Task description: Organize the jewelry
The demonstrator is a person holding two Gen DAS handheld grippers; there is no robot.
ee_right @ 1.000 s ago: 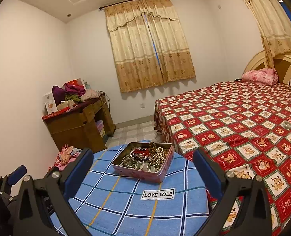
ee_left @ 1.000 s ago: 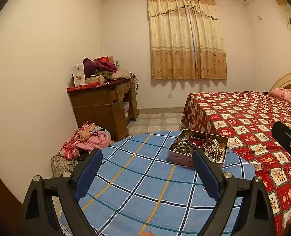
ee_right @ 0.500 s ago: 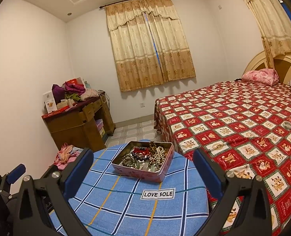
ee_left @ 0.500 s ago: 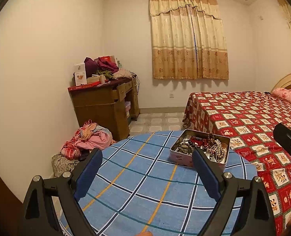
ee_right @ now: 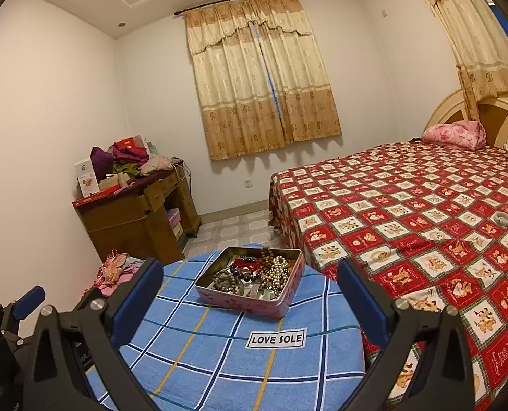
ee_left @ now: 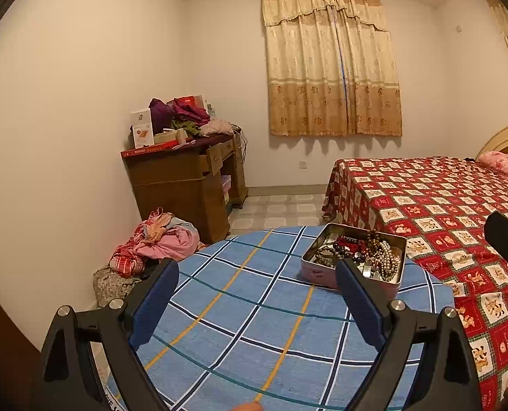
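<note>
A wide bed under a red patchwork-print cover (ee_right: 408, 205) fills the right of the room, its far side cut off by the lens edge in both views. Against the left wall stands a brown wooden desk (ee_right: 134, 219) heaped with clothes and boxes too jumbled to sort out. Nearest the cameras is a round table draped in a blue checked cloth (ee_right: 219, 359) with a white "LOVE SOLE" label; its near edge runs out of frame. On the far part of that cloth, towards the bed, sits the open rectangular pink metal tin (ee_right: 254, 303), holding a tangle of bead bracelets and pearl strands (ee_right: 274, 272); single pieces are hard to separate, and the tin's bottom is mostly covered. In the left wrist view the left gripper (ee_left: 255, 274) hangs over the cloth short of the tin, jaws spread wide and empty, one finger covering the tin's near corner. The right gripper (ee_right: 249, 274) likewise stands spread wide with nothing between its blue pads, the tin framed between them but untouched.
</note>
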